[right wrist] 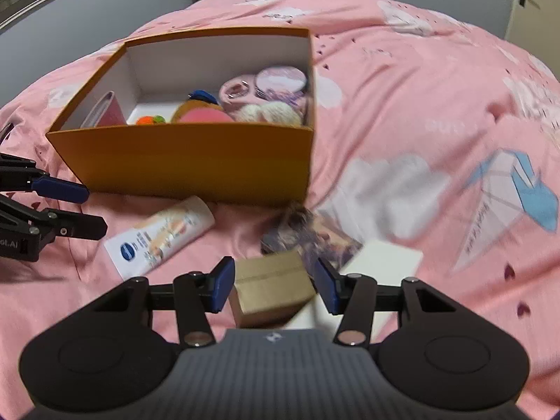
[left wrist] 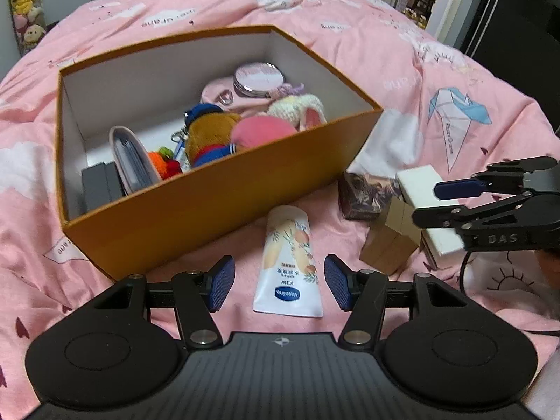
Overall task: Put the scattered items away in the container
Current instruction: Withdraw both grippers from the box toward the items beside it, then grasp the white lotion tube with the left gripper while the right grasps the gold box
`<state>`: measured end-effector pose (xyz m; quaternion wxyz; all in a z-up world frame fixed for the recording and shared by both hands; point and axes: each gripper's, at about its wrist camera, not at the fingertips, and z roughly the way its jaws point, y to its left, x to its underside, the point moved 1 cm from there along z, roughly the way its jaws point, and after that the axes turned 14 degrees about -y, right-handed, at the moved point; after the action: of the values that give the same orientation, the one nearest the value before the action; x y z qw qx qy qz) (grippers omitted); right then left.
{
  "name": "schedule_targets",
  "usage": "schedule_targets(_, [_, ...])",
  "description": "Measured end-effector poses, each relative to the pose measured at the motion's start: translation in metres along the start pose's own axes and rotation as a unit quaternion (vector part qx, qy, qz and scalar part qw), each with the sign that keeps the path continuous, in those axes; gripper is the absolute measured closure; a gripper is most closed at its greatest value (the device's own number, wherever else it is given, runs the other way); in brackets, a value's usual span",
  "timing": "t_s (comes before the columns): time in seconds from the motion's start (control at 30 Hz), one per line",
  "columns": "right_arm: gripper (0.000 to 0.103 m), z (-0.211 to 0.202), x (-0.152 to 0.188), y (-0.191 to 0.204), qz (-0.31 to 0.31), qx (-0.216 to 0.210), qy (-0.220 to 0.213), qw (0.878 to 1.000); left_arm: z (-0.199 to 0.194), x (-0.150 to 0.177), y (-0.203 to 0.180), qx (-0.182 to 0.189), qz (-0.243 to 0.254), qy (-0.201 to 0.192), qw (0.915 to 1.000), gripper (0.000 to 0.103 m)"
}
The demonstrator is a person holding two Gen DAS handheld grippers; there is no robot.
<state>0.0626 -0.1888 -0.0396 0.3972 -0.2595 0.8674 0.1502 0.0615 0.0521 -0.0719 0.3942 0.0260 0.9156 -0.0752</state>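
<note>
An orange cardboard box (left wrist: 210, 192) (right wrist: 189, 161) stands open on the pink bed, holding plush toys (left wrist: 213, 133), a round mirror (left wrist: 259, 77) and other small items. In front of it lies a white Vaseline tube (left wrist: 288, 262) (right wrist: 161, 234). My left gripper (left wrist: 280, 281) (right wrist: 77, 208) is open and straddles the tube without touching it. To the right are a small brown carton (right wrist: 273, 287) (left wrist: 388, 245), a white box (left wrist: 427, 189) (right wrist: 385, 259) and a dark printed box (left wrist: 364, 192) (right wrist: 315, 234). My right gripper (right wrist: 274, 285) (left wrist: 444, 203) hovers over the brown carton, jaws apart on either side of it, not pressing it.
The pink quilt (left wrist: 455, 80) is rumpled and covers the whole bed. Stuffed toys (left wrist: 24, 7) hang at the far left by the wall. A dark cabinet (left wrist: 518, 28) stands beyond the bed's right side.
</note>
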Motion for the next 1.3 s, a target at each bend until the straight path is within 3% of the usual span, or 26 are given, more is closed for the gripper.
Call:
schedule_targets(0.23, [0.048,0.003,0.008,-0.008,0.01,0.001,0.016,1.0,0.024,0.008,0.007,0.009,-0.034,0.044,0.9984,0.037])
schedule_targets(0.6, [0.042,0.025,0.011,0.002,-0.014,-0.033,0.036,0.999,0.058,0.027,0.028,0.016,-0.11,0.12,0.9866,0.035])
schedule_targets(0.93, [0.033,0.045,0.013,0.0,-0.029,-0.04,0.04,0.998,0.075,0.035,0.035,0.025,-0.136,0.142,0.9802,0.031])
schedule_targets(0.97, [0.033,0.047,0.012,0.0,-0.029,-0.041,0.041,0.998,0.074,0.035,0.035,0.025,-0.135,0.141,0.9804,0.033])
schedule_targets(1.03, [0.033,0.05,0.012,0.0,-0.027,-0.042,0.043,0.998,0.072,0.034,0.034,0.026,-0.134,0.137,0.9811,0.049])
schedule_targets(1.07, [0.033,0.05,0.013,0.0,-0.027,-0.044,0.045,0.998,0.069,0.033,0.033,0.025,-0.133,0.131,0.982,0.052])
schedule_targets(1.13, [0.033,0.05,0.013,0.0,-0.027,-0.044,0.046,0.998,0.062,0.03,0.031,0.028,-0.13,0.114,0.9845,0.071])
schedule_targets(1.3, [0.036,0.046,0.011,0.001,-0.023,-0.054,0.046,0.997,0.041,0.018,0.021,0.054,-0.107,0.054,0.9913,0.08])
